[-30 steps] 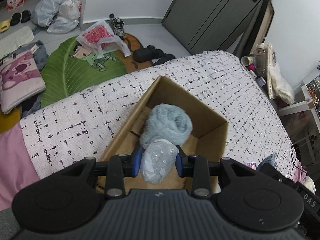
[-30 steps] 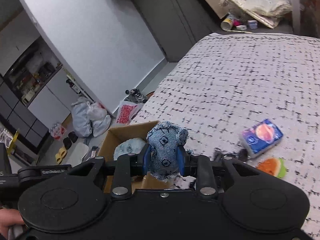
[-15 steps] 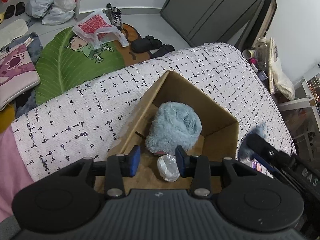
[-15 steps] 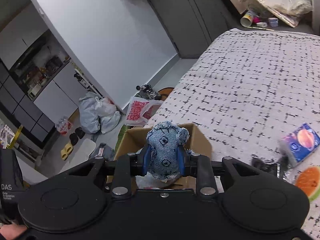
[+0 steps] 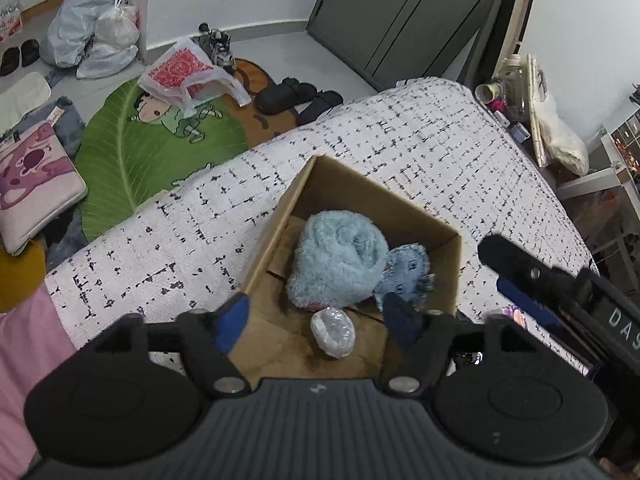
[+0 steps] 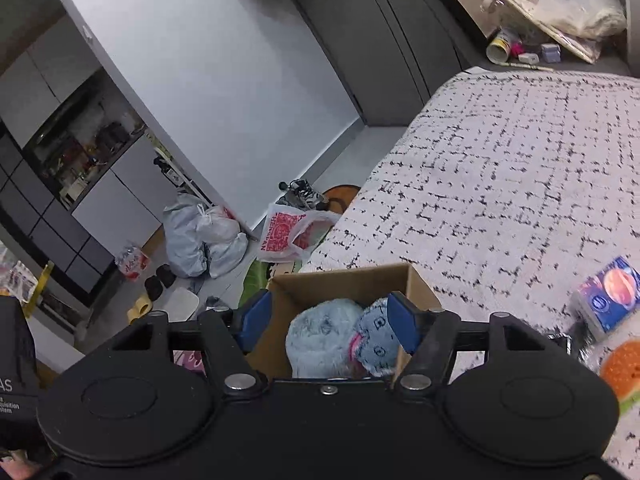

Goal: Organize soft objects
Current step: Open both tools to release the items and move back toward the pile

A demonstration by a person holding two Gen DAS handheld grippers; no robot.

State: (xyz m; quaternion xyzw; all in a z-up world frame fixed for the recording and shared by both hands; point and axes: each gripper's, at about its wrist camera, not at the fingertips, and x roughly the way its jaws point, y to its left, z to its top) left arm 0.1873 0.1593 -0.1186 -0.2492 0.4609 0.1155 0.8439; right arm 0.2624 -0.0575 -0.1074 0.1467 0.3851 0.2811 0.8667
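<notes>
A cardboard box point(image 5: 416, 216) stands on the bed with the white, black-flecked cover point(image 5: 440, 144). Inside lie a fluffy light-blue roll point(image 5: 336, 264), a denim soft toy point(image 5: 408, 272) to its right, and a small clear plastic-wrapped bundle point(image 5: 333, 332) at the near side. My left gripper point(image 5: 316, 320) is open and empty above the box's near edge. My right gripper point(image 6: 330, 320) is open and empty above the box point(image 6: 360, 280), with the blue roll point(image 6: 320, 336) and denim toy point(image 6: 378, 336) below it. The right gripper also shows in the left wrist view point(image 5: 536, 276).
A blue tissue pack point(image 6: 608, 292) and an orange-and-green sponge-like thing point(image 6: 624, 372) lie on the bed right of the box. On the floor are a green leaf rug point(image 5: 140, 148), bags point(image 5: 184, 76), black slippers point(image 5: 296, 96) and a pink cushion point(image 5: 28, 172).
My left gripper opened and dropped the plastic-wrapped bundle into the box. My right gripper moved over the box, opened and released the denim toy, which now lies beside the blue roll.
</notes>
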